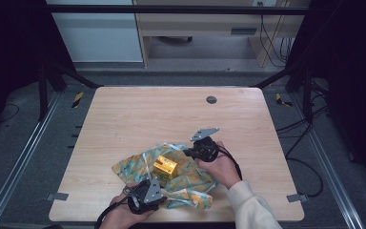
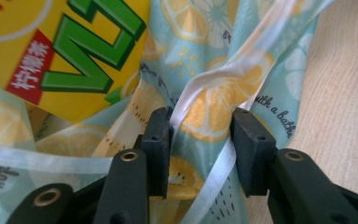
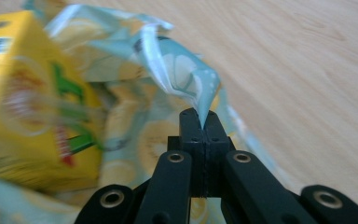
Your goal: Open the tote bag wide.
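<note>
- Where the light wooden table (image 1: 124,114) spreads across the high view: carries everything, with a small round dark grommet (image 1: 211,99) set near its far edge.
- Lying crumpled on the near half of that table: a pale blue bag (image 1: 190,181) printed with lemon slices, edged by a glossy clear strip (image 2: 242,51).
- Resting on top of the bag, about in its middle: a yellow drink carton (image 1: 165,166) with green lettering and a red label, tilted a little.
- Coming in from the bottom right, sleeve in cream: right tool (image 3: 200,122) at the far right side of the bag, jaws pressed fully together on a raised fold of the bag's edge, carton just to its left in the right gripper view.
- Coming in from the bottom left: left tool (image 2: 200,123) at the near edge of the bag, jaws partly closed with a bunched fold of fabric and the clear strip between them, both pads touching the fabric.
</note>
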{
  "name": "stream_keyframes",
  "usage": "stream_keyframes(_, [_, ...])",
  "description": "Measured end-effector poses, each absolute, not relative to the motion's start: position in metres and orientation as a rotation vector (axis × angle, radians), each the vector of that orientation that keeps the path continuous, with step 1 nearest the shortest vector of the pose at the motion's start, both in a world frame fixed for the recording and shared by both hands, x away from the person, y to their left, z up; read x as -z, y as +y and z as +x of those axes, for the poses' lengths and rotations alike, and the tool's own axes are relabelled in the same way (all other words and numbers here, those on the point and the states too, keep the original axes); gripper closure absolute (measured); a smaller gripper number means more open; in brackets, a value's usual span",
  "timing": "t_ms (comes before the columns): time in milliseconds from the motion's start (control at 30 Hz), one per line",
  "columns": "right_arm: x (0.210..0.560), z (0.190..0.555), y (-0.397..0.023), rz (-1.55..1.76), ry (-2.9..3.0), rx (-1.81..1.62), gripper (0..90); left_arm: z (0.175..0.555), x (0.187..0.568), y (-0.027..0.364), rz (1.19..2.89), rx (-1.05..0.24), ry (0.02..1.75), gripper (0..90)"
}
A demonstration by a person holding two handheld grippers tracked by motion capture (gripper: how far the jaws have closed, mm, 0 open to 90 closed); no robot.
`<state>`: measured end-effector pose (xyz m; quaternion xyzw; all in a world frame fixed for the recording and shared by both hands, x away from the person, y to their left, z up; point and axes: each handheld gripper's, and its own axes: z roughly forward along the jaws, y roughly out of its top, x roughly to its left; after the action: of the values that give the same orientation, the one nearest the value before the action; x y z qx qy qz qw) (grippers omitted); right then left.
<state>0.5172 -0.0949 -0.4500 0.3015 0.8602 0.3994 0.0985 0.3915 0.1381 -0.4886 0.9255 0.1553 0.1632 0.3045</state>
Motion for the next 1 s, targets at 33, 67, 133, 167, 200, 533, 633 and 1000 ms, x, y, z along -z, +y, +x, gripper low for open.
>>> stream_keyframes(33, [0.45, 0.521, -0.095, 0.904, 2.539, -1.177, 90.0, 0.392, 0.489, 0.138, 2.457, -0.434, 0.414, 62.6])
stream_keyframes(67, [0.451, 0.525, -0.096, 0.908, 2.534, -1.169, 90.0, 0.392, 0.489, 0.138, 2.456, -0.43, 0.419, 63.2])
stream_keyframes(133, [0.452, 0.534, -0.096, 0.933, 2.52, -1.151, 90.0, 0.392, 0.489, 0.138, 2.454, -0.421, 0.423, 64.2])
stream_keyframes(167, [0.453, 0.539, -0.097, 0.953, 2.508, -1.156, 90.0, 0.392, 0.489, 0.139, 2.456, -0.425, 0.428, 64.5])
stream_keyframes(200, [0.454, 0.544, -0.097, 0.97, 2.501, -1.146, 90.0, 0.392, 0.489, 0.139, 2.452, -0.417, 0.433, 64.8])
stream_keyframes(533, [0.46, 0.585, -0.097, 1.086, 2.426, -1.074, 90.0, 0.392, 0.491, 0.14, 2.428, -0.401, 0.458, 66.9])
stream_keyframes(633, [0.462, 0.592, -0.098, 1.117, 2.402, -1.056, 90.0, 0.391, 0.491, 0.14, 2.427, -0.4, 0.464, 67.9])
stream_keyframes(1000, [0.465, 0.598, -0.093, 1.118, 2.375, -1.053, 90.0, 0.387, 0.488, 0.133, 2.457, -0.429, 0.49, 87.8])
